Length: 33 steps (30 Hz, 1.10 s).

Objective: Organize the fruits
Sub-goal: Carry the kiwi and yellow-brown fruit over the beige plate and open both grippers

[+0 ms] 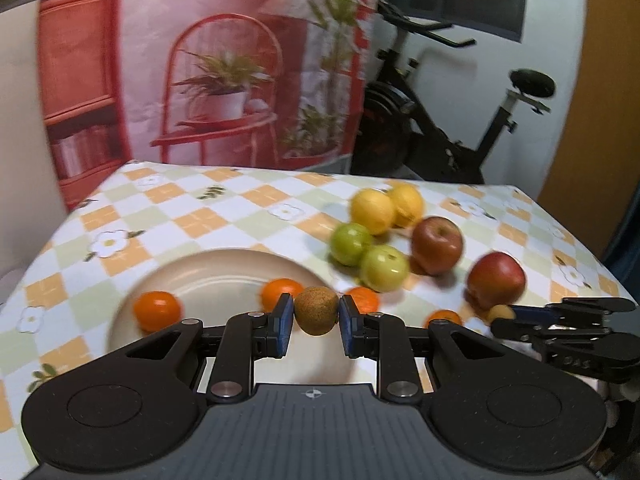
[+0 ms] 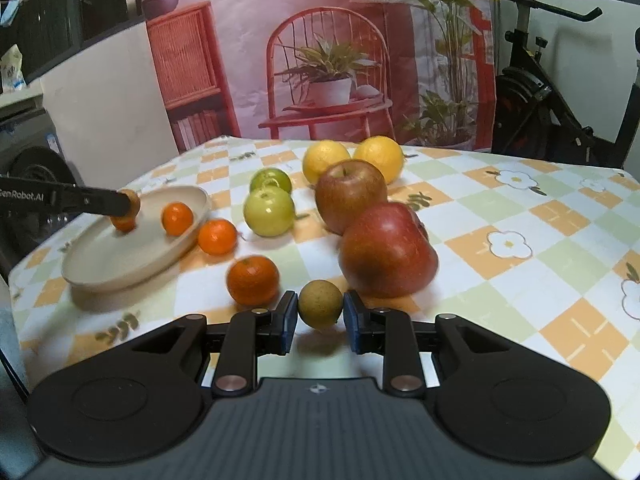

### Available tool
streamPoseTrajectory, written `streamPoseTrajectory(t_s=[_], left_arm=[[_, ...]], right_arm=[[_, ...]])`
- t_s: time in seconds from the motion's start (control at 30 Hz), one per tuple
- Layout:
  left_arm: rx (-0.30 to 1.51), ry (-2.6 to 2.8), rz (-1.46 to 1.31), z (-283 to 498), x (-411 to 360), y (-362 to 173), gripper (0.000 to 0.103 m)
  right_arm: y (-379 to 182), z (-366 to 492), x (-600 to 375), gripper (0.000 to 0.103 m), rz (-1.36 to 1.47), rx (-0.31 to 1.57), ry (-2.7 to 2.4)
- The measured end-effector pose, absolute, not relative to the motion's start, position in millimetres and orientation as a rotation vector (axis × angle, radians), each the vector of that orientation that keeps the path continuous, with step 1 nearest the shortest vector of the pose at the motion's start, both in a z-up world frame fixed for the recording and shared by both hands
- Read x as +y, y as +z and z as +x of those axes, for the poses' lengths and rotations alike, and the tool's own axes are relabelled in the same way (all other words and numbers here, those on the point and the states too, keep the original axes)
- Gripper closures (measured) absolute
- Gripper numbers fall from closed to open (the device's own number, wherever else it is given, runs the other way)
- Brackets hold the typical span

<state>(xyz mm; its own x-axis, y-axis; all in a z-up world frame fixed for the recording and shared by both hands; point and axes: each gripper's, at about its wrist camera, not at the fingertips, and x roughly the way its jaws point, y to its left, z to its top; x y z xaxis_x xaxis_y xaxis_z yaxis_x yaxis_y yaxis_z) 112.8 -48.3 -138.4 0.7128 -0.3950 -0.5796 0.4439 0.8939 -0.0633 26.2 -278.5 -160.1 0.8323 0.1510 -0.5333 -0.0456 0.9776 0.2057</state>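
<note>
Left gripper (image 1: 316,318) fingers clamp brown fruit (image 1: 316,311) over plate (image 1: 224,272), likely for drop beside two oranges there. Right gripper (image 2: 320,312) fingers clamp second brown fruit (image 2: 320,309) just above tabletop (image 2: 520,208), near big apple (image 2: 386,250); probably next for plate.
</note>
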Motion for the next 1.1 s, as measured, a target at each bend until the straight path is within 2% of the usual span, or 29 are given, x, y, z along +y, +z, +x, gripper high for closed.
streamPoseTrajectory(t_s=[0.5,1.1], left_arm=[[0.654,-0.325,0.049,132.3,2.7,-142.9,0.077],[0.724,-0.184,0.001,153.6,26.5,-163.8,0.077]], right_arm=[[-116.0,106.2,-223.5,0.076,0.054,0.55,0.26],[-129.8,208.9,-135.5,0.076,-0.055,0.621,0.428]])
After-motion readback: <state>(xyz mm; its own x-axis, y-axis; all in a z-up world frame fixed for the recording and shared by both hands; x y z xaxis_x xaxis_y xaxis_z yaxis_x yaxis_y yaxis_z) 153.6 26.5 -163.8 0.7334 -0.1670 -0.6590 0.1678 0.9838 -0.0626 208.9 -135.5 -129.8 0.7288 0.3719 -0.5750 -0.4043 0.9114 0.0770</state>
